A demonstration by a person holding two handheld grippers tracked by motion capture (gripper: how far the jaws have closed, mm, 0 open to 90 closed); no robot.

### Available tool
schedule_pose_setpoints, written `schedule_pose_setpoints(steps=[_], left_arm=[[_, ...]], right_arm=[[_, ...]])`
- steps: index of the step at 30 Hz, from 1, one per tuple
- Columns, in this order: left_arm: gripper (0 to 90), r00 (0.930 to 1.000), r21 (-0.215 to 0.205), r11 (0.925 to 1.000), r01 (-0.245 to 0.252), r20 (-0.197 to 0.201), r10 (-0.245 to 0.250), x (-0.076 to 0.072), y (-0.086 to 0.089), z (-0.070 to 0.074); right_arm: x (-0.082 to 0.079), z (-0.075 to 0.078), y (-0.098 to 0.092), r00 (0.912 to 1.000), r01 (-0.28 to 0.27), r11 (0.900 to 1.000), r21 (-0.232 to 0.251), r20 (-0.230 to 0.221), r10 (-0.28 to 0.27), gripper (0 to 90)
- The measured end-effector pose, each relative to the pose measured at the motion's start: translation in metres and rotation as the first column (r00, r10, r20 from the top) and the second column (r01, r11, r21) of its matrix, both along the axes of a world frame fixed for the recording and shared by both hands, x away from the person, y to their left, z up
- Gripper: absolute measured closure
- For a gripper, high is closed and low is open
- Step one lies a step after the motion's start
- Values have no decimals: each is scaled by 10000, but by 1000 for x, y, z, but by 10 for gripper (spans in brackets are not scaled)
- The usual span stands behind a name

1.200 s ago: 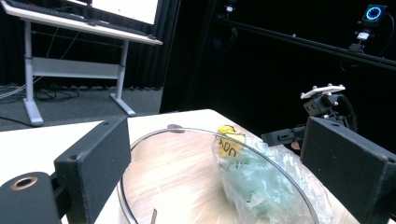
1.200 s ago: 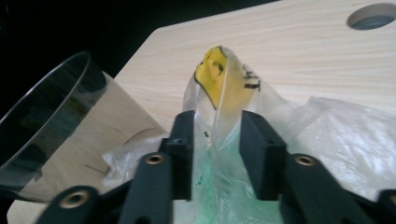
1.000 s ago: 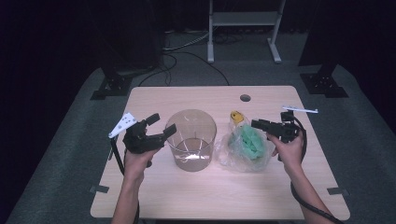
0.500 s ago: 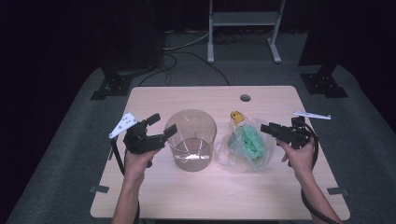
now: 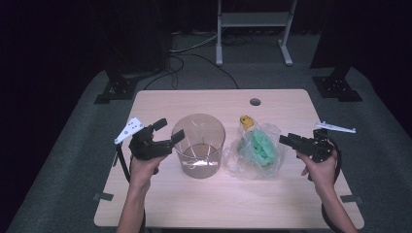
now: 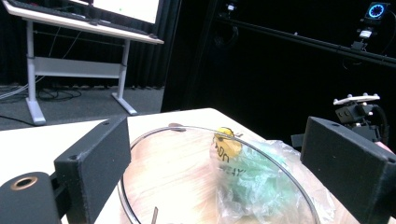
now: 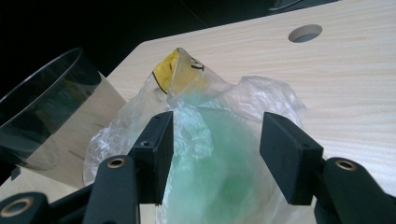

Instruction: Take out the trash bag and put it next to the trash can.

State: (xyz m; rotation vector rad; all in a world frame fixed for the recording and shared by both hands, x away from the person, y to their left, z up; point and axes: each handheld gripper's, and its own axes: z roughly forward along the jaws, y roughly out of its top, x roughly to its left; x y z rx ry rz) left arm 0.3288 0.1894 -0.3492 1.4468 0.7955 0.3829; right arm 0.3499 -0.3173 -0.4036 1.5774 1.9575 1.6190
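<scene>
Left gripper (image 5: 165, 133) open wide beside clear container (image 5: 198, 145); right gripper (image 5: 290, 141) open, empty, near plastic bag (image 5: 255, 151).

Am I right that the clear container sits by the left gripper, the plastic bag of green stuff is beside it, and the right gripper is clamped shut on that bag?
Not quite. The right gripper is open and apart from the plastic bag, as the high view shows. The clear container and left gripper are as you said.

Both forearms reach in from the near edge. The left gripper (image 5: 166, 132) is held with jaws spread wide, and the right gripper (image 5: 290, 141) points leftward with jaws apart, gripping nothing
</scene>
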Motion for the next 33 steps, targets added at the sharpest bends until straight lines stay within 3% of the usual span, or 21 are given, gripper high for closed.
schedule_pose_setpoints(steps=[8,33], left_arm=[[73,10000,17,10000,-18,-15,18,0,0,0],[73,10000,25,10000,13,39,-13,-2,-1,1]], right_arm=[[-10,-8,-9,10000,23,9994,359,10,-23,438],[-26,-29,-17,9996,251,9990,377,-136,-246,433]])
